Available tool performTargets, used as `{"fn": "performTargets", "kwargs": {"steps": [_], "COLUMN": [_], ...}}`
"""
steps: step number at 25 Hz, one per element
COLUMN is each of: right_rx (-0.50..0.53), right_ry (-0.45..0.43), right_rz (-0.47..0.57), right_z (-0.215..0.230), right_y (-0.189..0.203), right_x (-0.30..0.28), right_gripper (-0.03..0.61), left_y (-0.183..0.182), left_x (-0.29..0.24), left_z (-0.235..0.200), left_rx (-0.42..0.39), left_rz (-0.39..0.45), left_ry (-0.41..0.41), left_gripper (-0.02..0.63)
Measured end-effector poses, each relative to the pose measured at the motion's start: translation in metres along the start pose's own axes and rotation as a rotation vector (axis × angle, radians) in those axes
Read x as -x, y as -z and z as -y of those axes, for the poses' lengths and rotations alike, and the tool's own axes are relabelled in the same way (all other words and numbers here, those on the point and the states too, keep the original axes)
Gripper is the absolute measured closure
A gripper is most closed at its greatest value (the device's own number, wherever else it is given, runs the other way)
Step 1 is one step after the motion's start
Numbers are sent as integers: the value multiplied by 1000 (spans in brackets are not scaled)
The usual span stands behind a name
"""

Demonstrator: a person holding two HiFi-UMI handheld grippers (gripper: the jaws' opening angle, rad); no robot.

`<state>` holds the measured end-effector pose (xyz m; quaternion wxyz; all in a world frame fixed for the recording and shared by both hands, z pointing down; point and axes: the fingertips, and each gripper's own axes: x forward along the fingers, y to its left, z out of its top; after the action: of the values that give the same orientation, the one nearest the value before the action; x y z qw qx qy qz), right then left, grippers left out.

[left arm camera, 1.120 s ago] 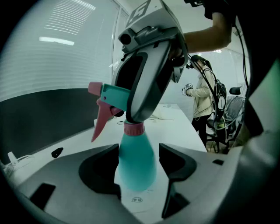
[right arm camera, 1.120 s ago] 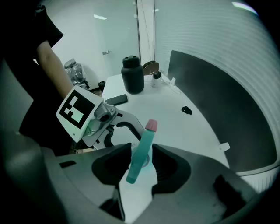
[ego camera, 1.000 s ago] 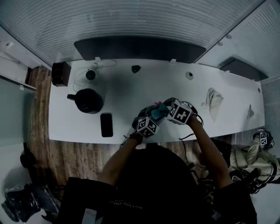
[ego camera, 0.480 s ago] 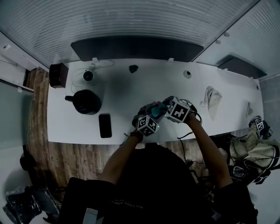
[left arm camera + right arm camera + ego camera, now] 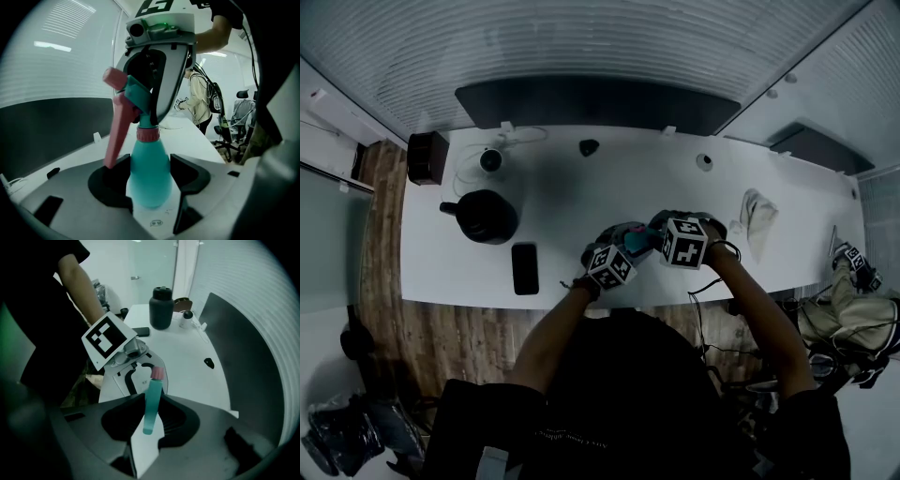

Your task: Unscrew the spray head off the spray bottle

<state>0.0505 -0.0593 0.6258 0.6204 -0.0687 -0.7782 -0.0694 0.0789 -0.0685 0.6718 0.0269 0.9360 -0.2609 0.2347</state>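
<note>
Head view. Long white table (image 5: 581,192) spans mid-frame. Black box speaker (image 5: 428,157) sits at its upper-left corner, with the small round white camera (image 5: 491,159) just right of it. Black lidded jug (image 5: 487,216) is below the camera, and the flat black phone (image 5: 526,268) lies lower right of the jug, near the front edge. Crumpled pale cloth (image 5: 757,211) lies at right. Centre front: teal plastic spray bottle (image 5: 147,176) stands between the left gripper (image 5: 150,180) jaws. Right gripper (image 5: 150,416) sits above it, its jaws either side of the pink-triggered spray head (image 5: 136,96).

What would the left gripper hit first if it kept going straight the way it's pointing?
The left gripper holds the teal plastic spray bottle between its jaws. Pushed further, it would probably meet the right gripper first, which grips the teal-and-pink spray head directly ahead.
</note>
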Motion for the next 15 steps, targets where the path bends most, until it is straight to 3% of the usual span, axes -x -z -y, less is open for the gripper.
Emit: {"fn": "performTargets", "kwargs": {"steps": [7,10,12,15], "right_rx": [474,689,651,383], "right_ry": [26,108,174,246], "right_rz": [-74,-70,-3,136], "right_z": [-18,-24,-21,-10], "right_y": [-2,-6,-13,-18], "right_x": [-1,3,10,32], "right_gripper": [488,488,488,487], "left_y": [3,1,-3,-11], "left_x": [9,17,24,38], "left_z": [8,7,1,-12], "left_rx": [-86,-140,-177,-262], "left_rz": [10,4,-4,-52], "left_ry": [131,155,139,90], "left_gripper": [344,344,344,345]}}
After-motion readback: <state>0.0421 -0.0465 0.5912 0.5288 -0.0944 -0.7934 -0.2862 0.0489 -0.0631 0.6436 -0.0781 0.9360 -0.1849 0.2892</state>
